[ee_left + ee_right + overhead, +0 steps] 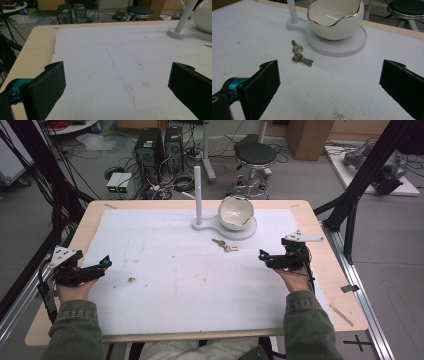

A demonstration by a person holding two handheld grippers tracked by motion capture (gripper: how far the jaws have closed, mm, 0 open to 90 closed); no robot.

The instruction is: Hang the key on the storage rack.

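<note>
Wooden table [320,227] covered by a white mat [165,270] (stained, small dark speck near left side). White stand [248,231] at mat's far edge, upright post [197,195] on it, egg-shaped white bowl [236,212] on its round base. Left gripper [106,262] at mat's left edge, jaws spread wide, nothing between. Right gripper [262,255] at right, also released, empty. Two keys [299,55] lie flat on mat just in front of stand, between bowl and right gripper.

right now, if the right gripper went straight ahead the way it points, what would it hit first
Probably the keys: they lie on the white mat ahead of the open right gripper, slightly left of its centre line. Just beyond sits the white bowl on its round stand. Depth is uncertain.
</note>
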